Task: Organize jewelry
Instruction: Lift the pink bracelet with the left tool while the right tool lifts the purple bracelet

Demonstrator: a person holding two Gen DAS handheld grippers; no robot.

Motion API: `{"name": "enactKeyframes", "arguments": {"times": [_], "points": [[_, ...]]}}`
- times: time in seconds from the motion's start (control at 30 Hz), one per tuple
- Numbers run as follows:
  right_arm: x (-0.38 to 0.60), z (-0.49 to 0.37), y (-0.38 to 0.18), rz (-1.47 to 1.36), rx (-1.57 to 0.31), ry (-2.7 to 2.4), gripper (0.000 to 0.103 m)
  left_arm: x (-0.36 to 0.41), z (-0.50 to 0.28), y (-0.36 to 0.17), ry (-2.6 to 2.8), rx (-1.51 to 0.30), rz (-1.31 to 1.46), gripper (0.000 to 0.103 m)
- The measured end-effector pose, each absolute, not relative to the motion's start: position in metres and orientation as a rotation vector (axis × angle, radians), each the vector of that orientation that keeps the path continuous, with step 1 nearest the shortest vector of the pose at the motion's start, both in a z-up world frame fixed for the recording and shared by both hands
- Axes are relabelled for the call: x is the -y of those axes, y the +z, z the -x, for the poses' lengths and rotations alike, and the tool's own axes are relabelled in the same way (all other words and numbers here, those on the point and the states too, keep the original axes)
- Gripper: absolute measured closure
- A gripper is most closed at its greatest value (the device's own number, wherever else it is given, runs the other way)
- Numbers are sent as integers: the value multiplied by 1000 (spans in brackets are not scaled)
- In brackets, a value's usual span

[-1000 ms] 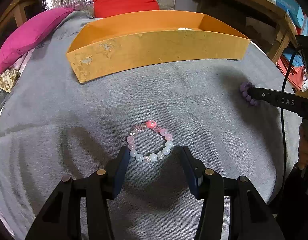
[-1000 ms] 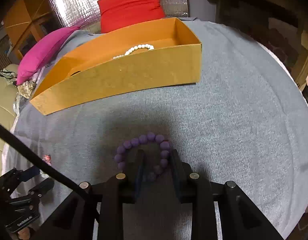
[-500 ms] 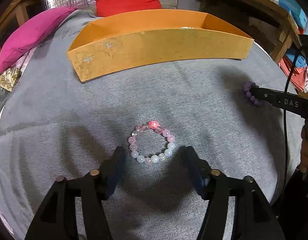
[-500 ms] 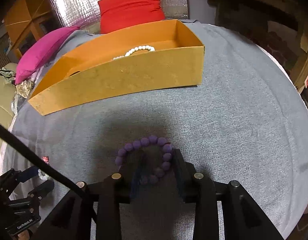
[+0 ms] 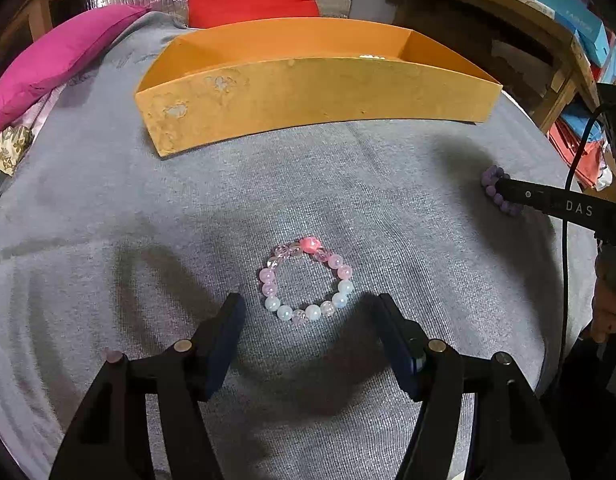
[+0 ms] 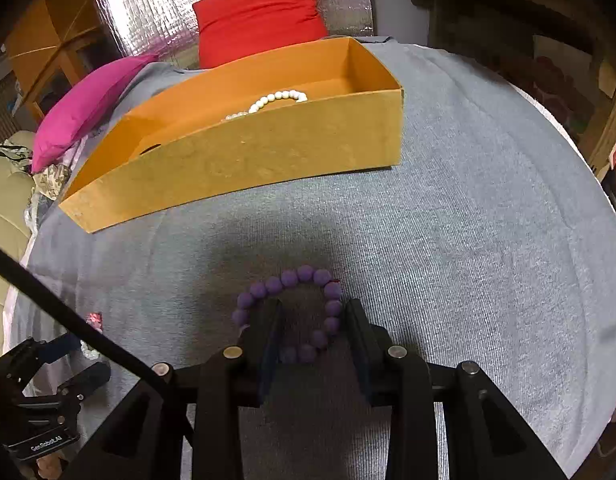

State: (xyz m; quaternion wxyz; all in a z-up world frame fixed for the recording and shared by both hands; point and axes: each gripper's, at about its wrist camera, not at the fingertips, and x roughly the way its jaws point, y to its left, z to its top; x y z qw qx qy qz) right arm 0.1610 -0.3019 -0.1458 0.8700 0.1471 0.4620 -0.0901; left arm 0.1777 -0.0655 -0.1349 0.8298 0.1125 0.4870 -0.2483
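Pick-up step. Left gripper [image 5: 308, 312] spread wide, just short of pink bracelet [image 5: 305, 282] on grey cloth [image 5: 147, 200]. Right gripper [image 6: 314, 320] parted, straddling one side of purple bracelet [image 6: 295, 280]. Next, probably: pinch, carry to orange box [image 6: 247, 160].

A pink, white and clear bead bracelet [image 5: 305, 280] lies flat as an open ring on the grey cloth, at six o'clock from the orange box [image 5: 316, 96]. A purple bead bracelet [image 6: 291, 312] lies flat, well apart at three o'clock from it. A white bead strand [image 6: 277, 98] rests inside the box's right end.
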Motion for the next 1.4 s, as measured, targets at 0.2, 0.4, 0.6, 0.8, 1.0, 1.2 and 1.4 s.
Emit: {"name": "enactKeyframes", "arguments": {"times": [0.2, 0.4, 0.6, 0.8, 1.0, 1.2, 1.4], "points": [[308, -158, -145, -349, -965, -174, 67, 69, -174, -131, -543, -1011, -231, 66], [314, -153, -145, -380, -962, -148, 67, 81, -170, -128, -584, -998, -239, 87], [311, -151, -145, -316, -966, -151, 82, 84, -170, -127, -602, -989, -227, 87], [313, -148, -143, -302, -959, -149, 87, 84, -168, -126, -602, -983, -215, 87], [310, -145, -137, -281, -927, -141, 87, 79, -168, -123, -592, -978, -194, 87], [305, -140, -129, -274, -888, -129, 88, 74, -170, -119, -572, -972, -176, 87], [307, -132, -121, -298, -847, -128, 88, 70, -172, -113, -555, -954, -163, 87]]}}
